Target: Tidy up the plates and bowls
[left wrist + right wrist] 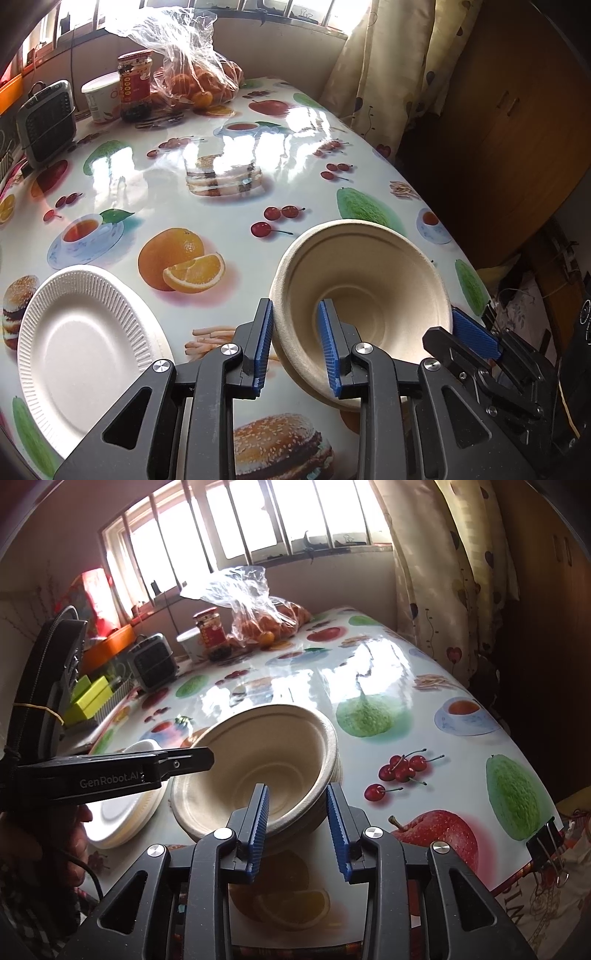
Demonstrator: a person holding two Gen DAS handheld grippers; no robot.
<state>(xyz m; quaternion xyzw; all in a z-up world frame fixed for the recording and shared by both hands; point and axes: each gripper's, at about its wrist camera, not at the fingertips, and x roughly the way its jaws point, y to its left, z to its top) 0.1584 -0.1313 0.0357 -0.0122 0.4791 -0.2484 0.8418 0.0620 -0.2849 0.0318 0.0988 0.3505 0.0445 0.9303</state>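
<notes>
A stack of beige paper bowls (364, 280) is tilted up off the fruit-print table (221, 206). My left gripper (295, 341) is shut on its near-left rim, one finger outside and one inside. My right gripper (297, 821) straddles the right rim of the bowls (258, 760), one finger inside and one outside; the frames do not show whether it pinches. Its blue pad also shows in the left wrist view (476, 334). A stack of white ridged paper plates (85, 339) lies on the table left of the bowls, also showing in the right wrist view (129, 812).
At the table's far end stand a small black heater (46, 122), a white tub (99, 96), a red-lidded jar (135, 85) and a plastic bag of oranges (199, 85). A curtain (384, 74) and a wooden cabinet (517, 129) lie to the right. A binder clip (546, 843) grips the tablecloth edge.
</notes>
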